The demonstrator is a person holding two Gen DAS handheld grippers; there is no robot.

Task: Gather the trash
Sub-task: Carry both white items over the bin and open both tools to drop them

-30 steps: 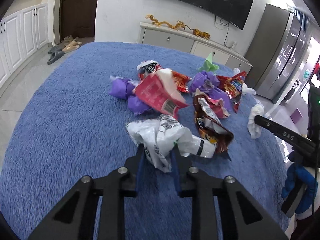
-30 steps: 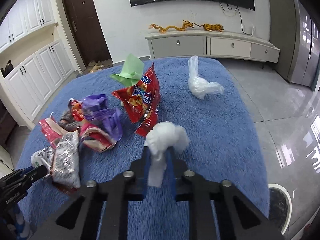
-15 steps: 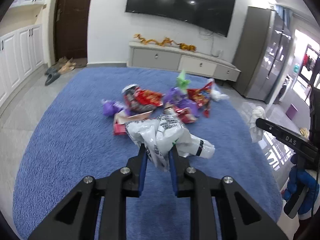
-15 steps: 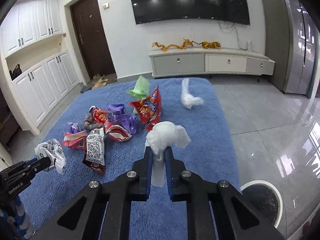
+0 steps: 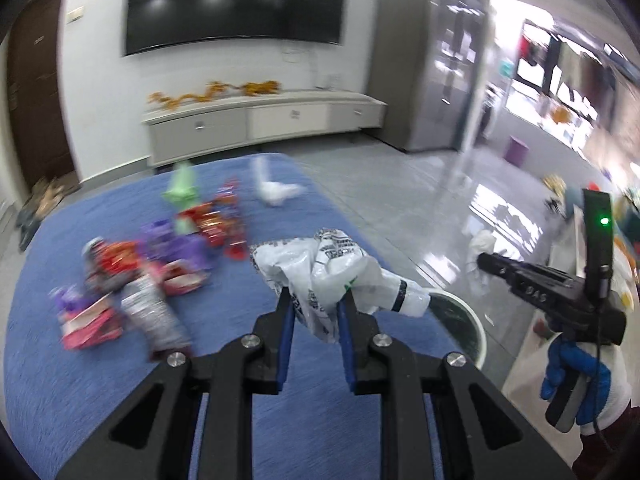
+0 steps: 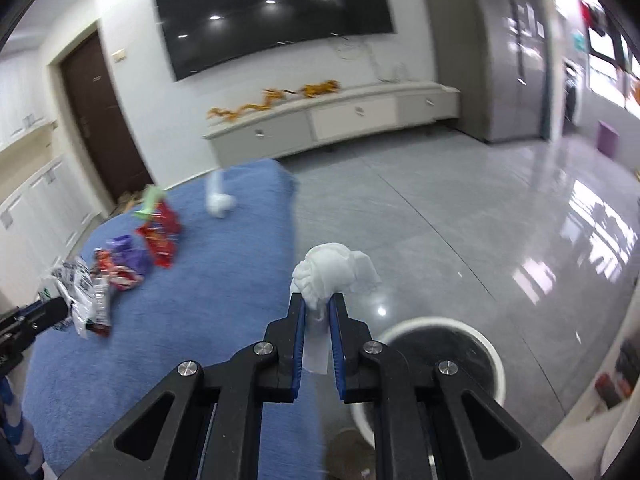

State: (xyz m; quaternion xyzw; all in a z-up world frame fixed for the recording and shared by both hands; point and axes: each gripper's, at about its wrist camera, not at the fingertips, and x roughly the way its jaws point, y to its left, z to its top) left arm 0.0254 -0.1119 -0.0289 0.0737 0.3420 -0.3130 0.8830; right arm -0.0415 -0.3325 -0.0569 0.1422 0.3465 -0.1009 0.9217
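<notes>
Left gripper clamps a printed bag, right gripper a tissue — both near the bin; wrappers remain on the rug.

Wrapper pile on blue rug: motion-blurred, printing unreadable. Print on white plastic bag also illegible. Trash bin half hidden behind bag and rug edge; in right wrist view, near rim covered by gripper body. Right gripper's fingertips and held tissue smeared by blur.
</notes>
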